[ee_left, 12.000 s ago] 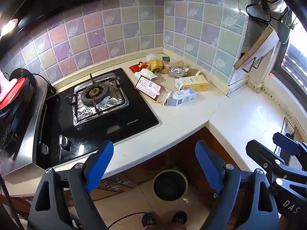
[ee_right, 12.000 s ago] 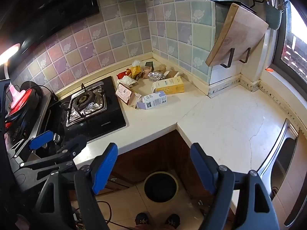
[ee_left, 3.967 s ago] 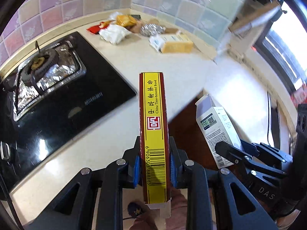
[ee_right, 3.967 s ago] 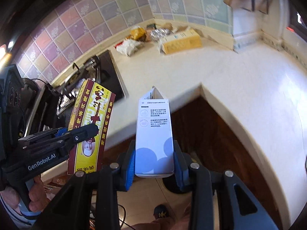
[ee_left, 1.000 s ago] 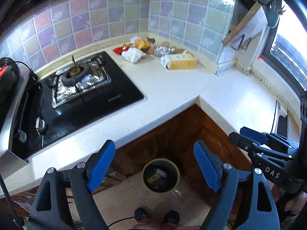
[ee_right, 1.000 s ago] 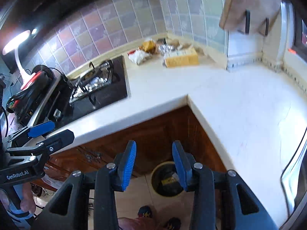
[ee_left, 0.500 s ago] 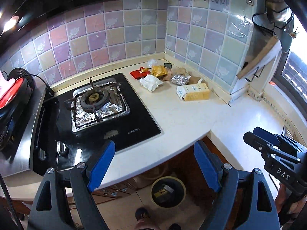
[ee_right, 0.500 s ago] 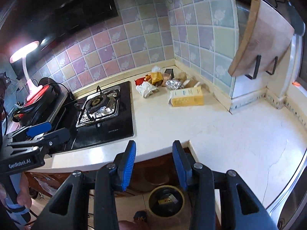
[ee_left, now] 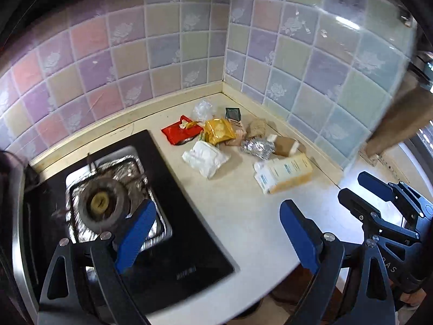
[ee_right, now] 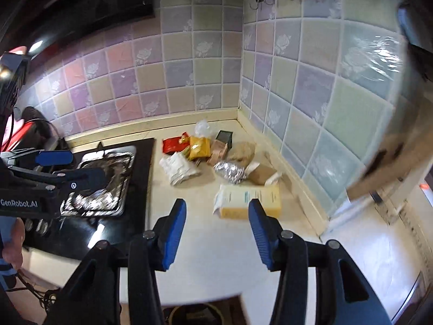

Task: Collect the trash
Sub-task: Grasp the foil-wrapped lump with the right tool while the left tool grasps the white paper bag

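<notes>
Trash pile (ee_left: pixel 238 146) lies on counter (ee_left: pixel 243 211); left hand-held gripper (ee_left: pixel 216 233) and right hand-held gripper (ee_right: pixel 216 230) released, jaws just widening, empty.

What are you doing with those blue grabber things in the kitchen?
A person is clearing trash off the counter. Both grippers are empty and open: the left hand-held gripper and the right hand-held gripper, whose jaws have just been opening. They face the pile in the corner: a yellow carton, a foil ball and wrappers.
</notes>
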`<action>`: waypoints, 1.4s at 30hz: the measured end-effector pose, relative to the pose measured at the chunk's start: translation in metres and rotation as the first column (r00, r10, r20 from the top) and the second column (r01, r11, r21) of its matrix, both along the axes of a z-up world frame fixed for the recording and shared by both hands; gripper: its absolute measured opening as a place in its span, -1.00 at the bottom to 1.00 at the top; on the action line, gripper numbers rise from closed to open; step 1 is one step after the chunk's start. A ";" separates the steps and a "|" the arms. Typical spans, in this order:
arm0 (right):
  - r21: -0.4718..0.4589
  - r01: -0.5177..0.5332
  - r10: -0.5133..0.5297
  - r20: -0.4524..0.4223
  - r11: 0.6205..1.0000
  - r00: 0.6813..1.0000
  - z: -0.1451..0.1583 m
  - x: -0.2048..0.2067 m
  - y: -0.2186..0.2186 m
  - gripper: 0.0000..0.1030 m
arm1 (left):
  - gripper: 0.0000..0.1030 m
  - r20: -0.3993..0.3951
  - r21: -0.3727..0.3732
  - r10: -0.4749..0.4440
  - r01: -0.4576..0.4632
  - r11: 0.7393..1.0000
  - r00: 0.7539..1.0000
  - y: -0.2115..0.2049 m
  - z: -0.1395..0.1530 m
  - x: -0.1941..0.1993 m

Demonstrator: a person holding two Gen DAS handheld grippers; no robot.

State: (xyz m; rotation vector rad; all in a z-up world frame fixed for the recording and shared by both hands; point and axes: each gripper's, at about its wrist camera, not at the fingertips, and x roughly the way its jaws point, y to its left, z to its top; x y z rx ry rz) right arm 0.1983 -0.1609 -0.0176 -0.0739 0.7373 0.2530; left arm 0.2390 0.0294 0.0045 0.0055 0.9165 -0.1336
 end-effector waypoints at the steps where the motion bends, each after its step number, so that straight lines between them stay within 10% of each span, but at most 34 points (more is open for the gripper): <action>1: -0.008 0.004 -0.004 -0.005 1.000 1.000 -0.004 0.015 0.003 -0.05 | 0.78 -0.018 -0.008 -0.001 0.001 1.000 1.000 0.003 -0.007 0.023; 10: -0.089 -0.037 0.027 -0.109 0.995 0.994 -0.063 0.133 0.029 -0.04 | 0.78 -0.133 -0.001 0.015 -0.016 1.000 0.991 0.019 -0.073 0.145; 26: -0.418 -0.183 0.109 -0.193 0.890 0.975 -0.136 0.196 0.075 0.00 | 0.79 -0.264 -0.064 0.009 -0.027 0.998 0.964 0.035 -0.136 0.193; 42: -0.371 -0.140 0.034 -0.280 0.918 0.960 -0.144 0.230 0.062 -0.06 | 0.85 -0.405 -0.089 0.103 -0.152 0.984 0.908 0.022 -0.173 0.228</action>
